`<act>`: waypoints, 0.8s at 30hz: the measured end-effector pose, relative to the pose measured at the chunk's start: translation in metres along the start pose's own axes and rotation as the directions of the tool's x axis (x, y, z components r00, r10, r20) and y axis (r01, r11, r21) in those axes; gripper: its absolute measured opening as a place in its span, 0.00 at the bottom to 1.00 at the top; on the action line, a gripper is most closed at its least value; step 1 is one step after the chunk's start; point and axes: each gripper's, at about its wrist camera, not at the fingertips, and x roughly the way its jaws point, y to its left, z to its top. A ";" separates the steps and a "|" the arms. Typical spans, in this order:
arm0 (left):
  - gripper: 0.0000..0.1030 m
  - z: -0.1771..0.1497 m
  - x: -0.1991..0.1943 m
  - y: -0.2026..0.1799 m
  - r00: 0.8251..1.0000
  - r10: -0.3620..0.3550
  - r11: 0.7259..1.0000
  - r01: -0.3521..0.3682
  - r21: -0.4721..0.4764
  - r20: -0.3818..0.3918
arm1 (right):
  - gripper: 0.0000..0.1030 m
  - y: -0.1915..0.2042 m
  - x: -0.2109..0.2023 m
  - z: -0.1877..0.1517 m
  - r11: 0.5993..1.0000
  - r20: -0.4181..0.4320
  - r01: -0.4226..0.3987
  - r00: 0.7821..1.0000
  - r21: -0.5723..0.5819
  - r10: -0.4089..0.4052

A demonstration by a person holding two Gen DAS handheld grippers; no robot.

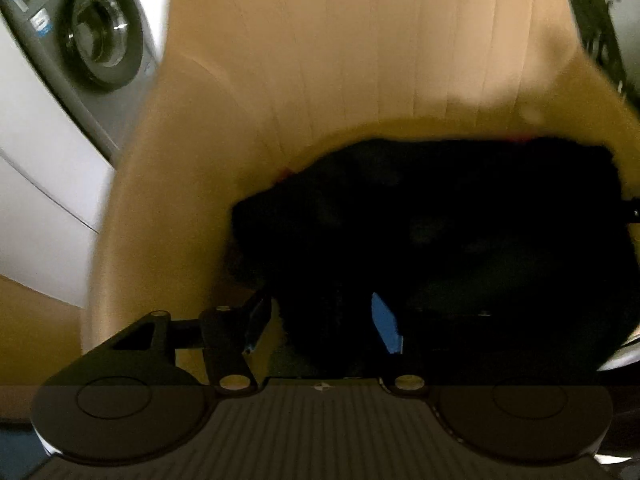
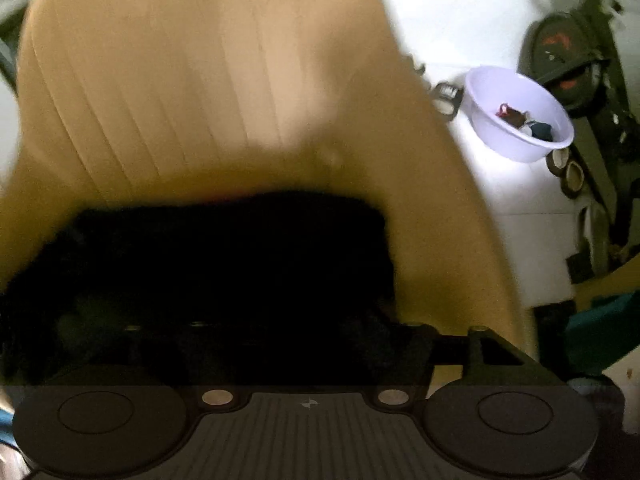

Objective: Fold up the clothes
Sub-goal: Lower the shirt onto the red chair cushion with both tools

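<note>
A black garment [image 1: 440,220] lies bunched on a tan wooden table [image 1: 320,60]. In the left wrist view my left gripper [image 1: 320,316] has its fingers drawn in around a thick bunch of this cloth. The blue pad [image 1: 386,326] of one finger presses its side, and cloth drapes over the gripper's right half. In the right wrist view the same garment [image 2: 224,256] covers the lower left of the table [image 2: 200,80]. My right gripper [image 2: 304,340] is buried in the dark cloth, so its fingertips are hidden. Both views are blurred.
A grey washing machine [image 1: 100,36] stands beyond the table's left edge. On the white floor to the right sits a white basin [image 2: 516,116] with a few small items inside. Dark clutter lines the far right wall. The far half of the table is bare wood.
</note>
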 end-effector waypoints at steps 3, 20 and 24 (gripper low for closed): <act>0.56 -0.013 -0.033 0.024 0.998 -0.050 0.993 0.053 -0.106 0.027 | 0.60 -0.009 -0.035 -0.011 0.996 0.060 -0.051 0.997 0.068 0.047; 0.72 -0.071 0.042 -0.014 0.983 -0.129 0.991 0.123 -0.060 -0.128 | 0.72 -0.007 0.033 -0.092 0.998 -0.173 -0.001 0.985 0.057 0.011; 0.72 -0.060 0.036 -0.007 0.979 -0.143 0.989 0.135 -0.062 -0.145 | 0.71 -0.002 0.021 -0.082 0.998 -0.168 -0.020 0.985 0.066 0.031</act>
